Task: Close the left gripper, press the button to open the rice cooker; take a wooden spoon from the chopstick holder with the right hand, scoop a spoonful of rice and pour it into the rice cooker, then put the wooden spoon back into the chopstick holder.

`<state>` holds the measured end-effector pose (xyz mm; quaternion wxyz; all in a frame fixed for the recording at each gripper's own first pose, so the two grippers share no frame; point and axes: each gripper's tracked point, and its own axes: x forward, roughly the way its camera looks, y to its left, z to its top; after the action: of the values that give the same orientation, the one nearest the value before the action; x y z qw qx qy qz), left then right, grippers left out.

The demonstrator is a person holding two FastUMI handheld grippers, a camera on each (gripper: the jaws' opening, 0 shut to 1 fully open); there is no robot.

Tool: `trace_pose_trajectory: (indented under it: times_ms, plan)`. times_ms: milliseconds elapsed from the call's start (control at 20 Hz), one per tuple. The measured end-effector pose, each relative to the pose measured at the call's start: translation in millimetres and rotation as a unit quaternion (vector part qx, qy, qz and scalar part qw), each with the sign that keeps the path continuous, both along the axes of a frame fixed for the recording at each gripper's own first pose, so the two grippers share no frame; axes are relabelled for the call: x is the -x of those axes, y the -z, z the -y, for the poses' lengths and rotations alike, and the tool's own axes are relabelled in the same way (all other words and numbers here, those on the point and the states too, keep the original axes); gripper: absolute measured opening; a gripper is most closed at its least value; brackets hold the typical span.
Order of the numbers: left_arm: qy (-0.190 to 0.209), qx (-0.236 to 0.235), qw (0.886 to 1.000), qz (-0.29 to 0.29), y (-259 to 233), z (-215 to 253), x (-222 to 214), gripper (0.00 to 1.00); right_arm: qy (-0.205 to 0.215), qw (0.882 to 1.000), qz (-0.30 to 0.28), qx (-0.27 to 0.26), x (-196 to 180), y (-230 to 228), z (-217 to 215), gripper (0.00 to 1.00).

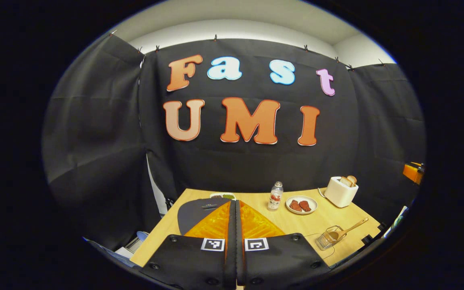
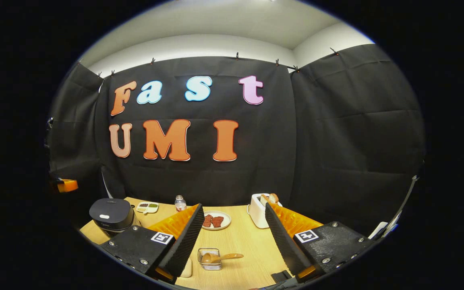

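Rice cooker [image 2: 110,216], dark and with its lid down, sits at the far left corner of the wooden surface [image 2: 240,237]; the left gripper [image 1: 235,209] hovers just in front of it with its fingers pressed together, their tips over the lid. Well to the cooker's right stands the wire chopstick holder [image 2: 210,258], the wooden spoon [image 2: 220,257] resting in it with its handle pointing away from the cooker. The right gripper [image 2: 232,237] hangs above the holder, fingers spread wide and holding nothing. Beyond the holder, farther from the cooker, are a plate [image 2: 216,220], a bottle [image 2: 180,203] and a toaster [image 2: 259,211].
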<state>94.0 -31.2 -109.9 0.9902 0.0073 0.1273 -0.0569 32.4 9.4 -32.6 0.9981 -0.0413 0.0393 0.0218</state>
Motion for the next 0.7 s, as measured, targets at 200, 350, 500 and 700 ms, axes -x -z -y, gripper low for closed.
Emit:
trace_pose_trajectory:
  times_ms: [200,350,500,700]
  plan:
    - [0.004,0.016,0.998,-0.064,53.7,7.4,-32.5,0.04,0.008,1.0,-0.014,0.009,-4.4,8.6,7.0,0.94]
    - [0.004,0.012,0.994,-0.106,88.8,5.6,-50.1,0.05,0.013,1.0,-0.021,0.009,-5.2,13.2,11.5,0.94]
    - [-0.004,0.008,0.989,-0.145,118.8,1.1,-60.4,0.05,0.018,0.999,-0.031,0.01,-6.9,20.3,17.4,0.94]
    - [-0.014,0.013,0.984,-0.179,141.4,-3.4,-59.9,0.05,0.026,0.999,-0.038,0.008,-10.4,25.9,26.3,0.94]
